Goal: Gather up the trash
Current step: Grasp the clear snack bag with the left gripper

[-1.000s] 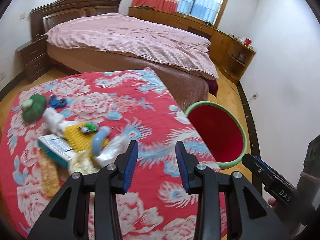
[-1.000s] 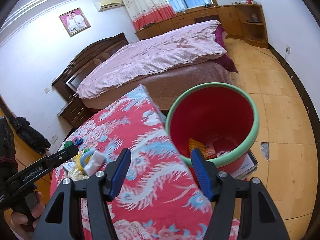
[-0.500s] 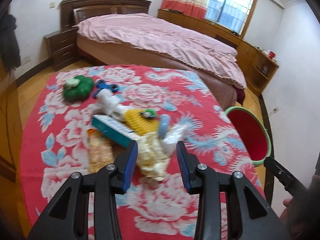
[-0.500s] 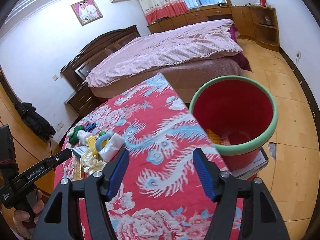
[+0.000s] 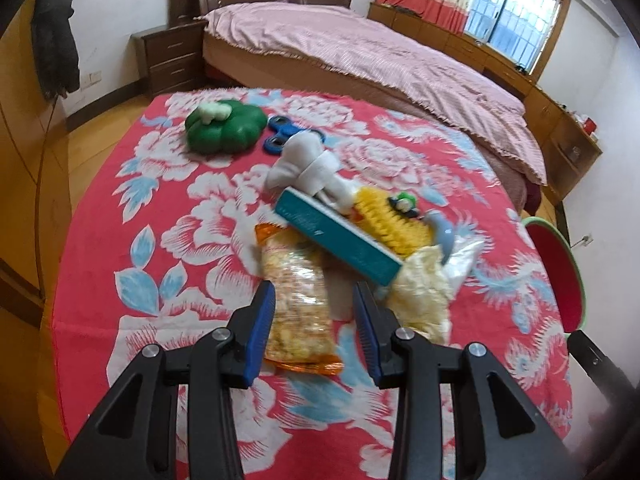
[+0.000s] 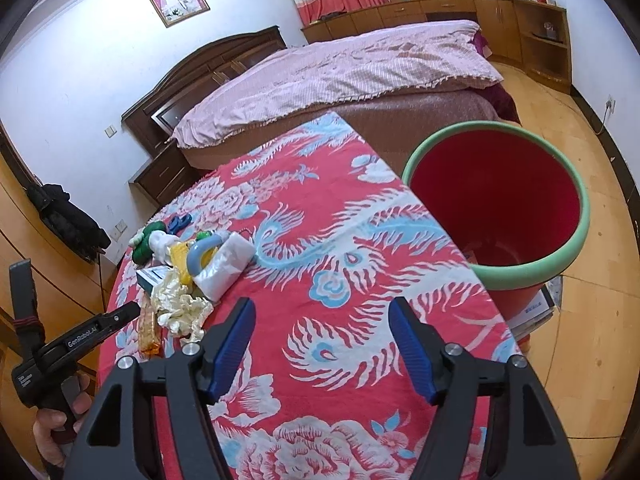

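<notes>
A pile of trash lies on the red flowered tablecloth [image 5: 120,220]: an orange snack packet [image 5: 296,300], a teal box [image 5: 340,236], a crumpled cream wrapper [image 5: 424,292] and a clear plastic bag [image 5: 464,252]. My left gripper [image 5: 314,300] is open and hovers low over the snack packet, which shows between its blue pads. My right gripper [image 6: 322,312] stands over bare cloth, its jaws opening with nothing between them. The red bin with a green rim [image 6: 576,240] stands on the floor just beyond the table's right edge.
A yellow brush [image 5: 392,216], a white rolled cloth [image 5: 308,164], a green toy [image 5: 224,128] and a blue spinner [image 5: 284,136] lie behind the pile. Beyond the table stand a pink-covered bed [image 5: 360,52] and a nightstand [image 5: 172,60]. A hand holds the left gripper [image 6: 134,310].
My left gripper swung from the bin side over to the trash pile and sank toward the snack packet. My right gripper drifted along the table, and its jaws spread wider.
</notes>
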`<action>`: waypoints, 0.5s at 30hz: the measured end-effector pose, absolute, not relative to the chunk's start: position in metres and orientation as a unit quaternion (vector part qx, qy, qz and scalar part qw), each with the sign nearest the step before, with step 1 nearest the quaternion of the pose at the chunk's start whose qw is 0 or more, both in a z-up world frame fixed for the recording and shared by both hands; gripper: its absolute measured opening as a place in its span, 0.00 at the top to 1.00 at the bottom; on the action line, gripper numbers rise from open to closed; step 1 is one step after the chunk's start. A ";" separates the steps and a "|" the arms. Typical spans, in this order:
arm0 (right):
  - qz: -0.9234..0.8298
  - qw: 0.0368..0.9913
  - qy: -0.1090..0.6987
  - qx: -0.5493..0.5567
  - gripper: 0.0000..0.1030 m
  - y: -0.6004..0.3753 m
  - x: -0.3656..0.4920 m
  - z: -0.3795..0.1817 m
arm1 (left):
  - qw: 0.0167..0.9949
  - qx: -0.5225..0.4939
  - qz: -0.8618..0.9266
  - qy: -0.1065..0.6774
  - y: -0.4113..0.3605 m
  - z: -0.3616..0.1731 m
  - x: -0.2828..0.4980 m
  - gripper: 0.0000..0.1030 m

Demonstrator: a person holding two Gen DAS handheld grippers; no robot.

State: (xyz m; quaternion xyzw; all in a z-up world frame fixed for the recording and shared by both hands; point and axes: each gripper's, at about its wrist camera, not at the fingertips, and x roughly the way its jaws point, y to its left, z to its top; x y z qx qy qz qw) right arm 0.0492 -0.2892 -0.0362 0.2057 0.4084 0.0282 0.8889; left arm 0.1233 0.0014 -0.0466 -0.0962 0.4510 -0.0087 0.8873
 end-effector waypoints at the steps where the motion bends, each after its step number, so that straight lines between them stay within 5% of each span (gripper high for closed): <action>1: 0.028 0.887 0.412 0.206 0.31 -0.288 0.051 -0.039 | 0.886 -0.095 -0.007 0.454 0.002 -0.049 0.125 0.61; 15: 0.028 0.877 0.432 0.207 0.30 -0.285 0.064 -0.053 | 0.875 -0.089 0.006 0.476 0.004 -0.076 0.142 0.57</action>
